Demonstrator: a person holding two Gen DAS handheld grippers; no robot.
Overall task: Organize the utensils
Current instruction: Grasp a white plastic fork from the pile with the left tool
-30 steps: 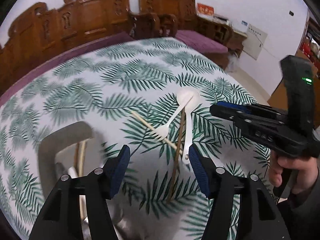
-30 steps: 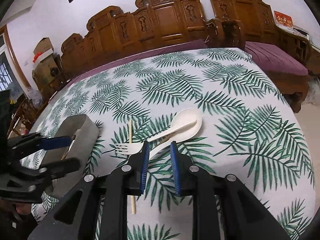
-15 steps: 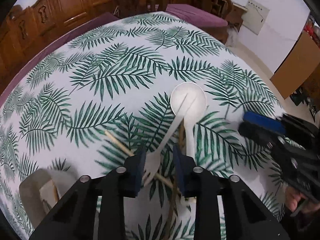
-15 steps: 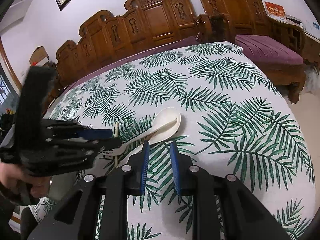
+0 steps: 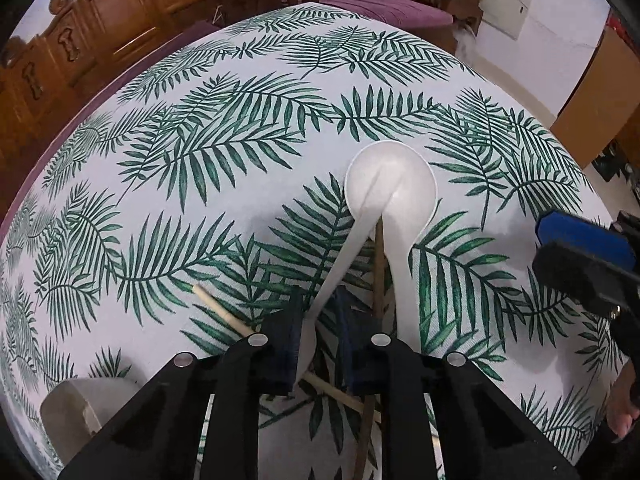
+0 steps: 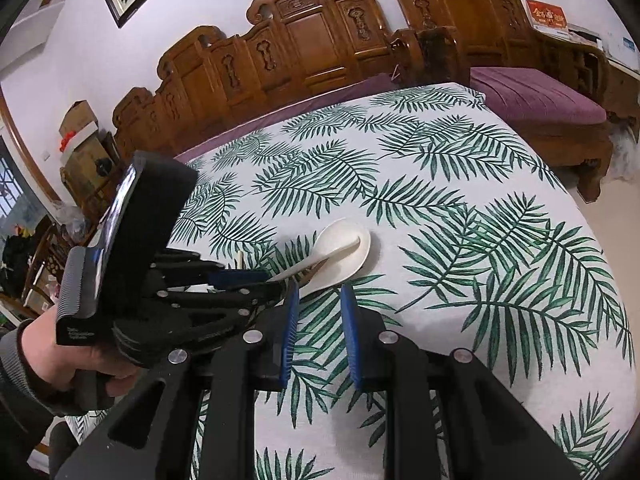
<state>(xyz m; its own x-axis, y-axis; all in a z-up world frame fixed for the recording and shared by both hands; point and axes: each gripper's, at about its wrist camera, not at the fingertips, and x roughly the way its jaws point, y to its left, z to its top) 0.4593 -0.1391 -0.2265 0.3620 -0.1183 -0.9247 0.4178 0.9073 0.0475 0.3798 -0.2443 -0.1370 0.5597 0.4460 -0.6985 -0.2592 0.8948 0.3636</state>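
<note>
L gripper (image 5: 318,336): pointed steeply down at the table; jaws closing, white fork handle seen between the blue pads, contact w/ the pads can't be confirmed.
White fork (image 5: 340,264): handle runs up from betw. L pads to rest across the spoon bowl; tine end hidden under the gripper.
Chopsticks: light one (image 5: 224,312) laid diagonally, passes under L gripper; darker one (image 5: 378,264) laid alongside the spoon handle, crossing the light one near the bottom.
White spoon (image 5: 394,192): laid on the cloth, bowl at the far end, handle toward the camera, just right of L gripper.
Grey holder (image 5: 72,404): only a corner seen, lower left, near table edge.
R gripper (image 6: 318,320): held above the cloth, jaws parted a little, nothing betw. pads; spoon bowl (image 6: 348,248) just beyond the tips.
L hand (image 6: 60,356): seen in R view, wrapped on the L gripper's handle.
Tablecloth (image 6: 460,240): white w/ green palm-leaf print.
Far: carved wooden bench (image 6: 304,40) w/ purple cushion behind the table.
</note>
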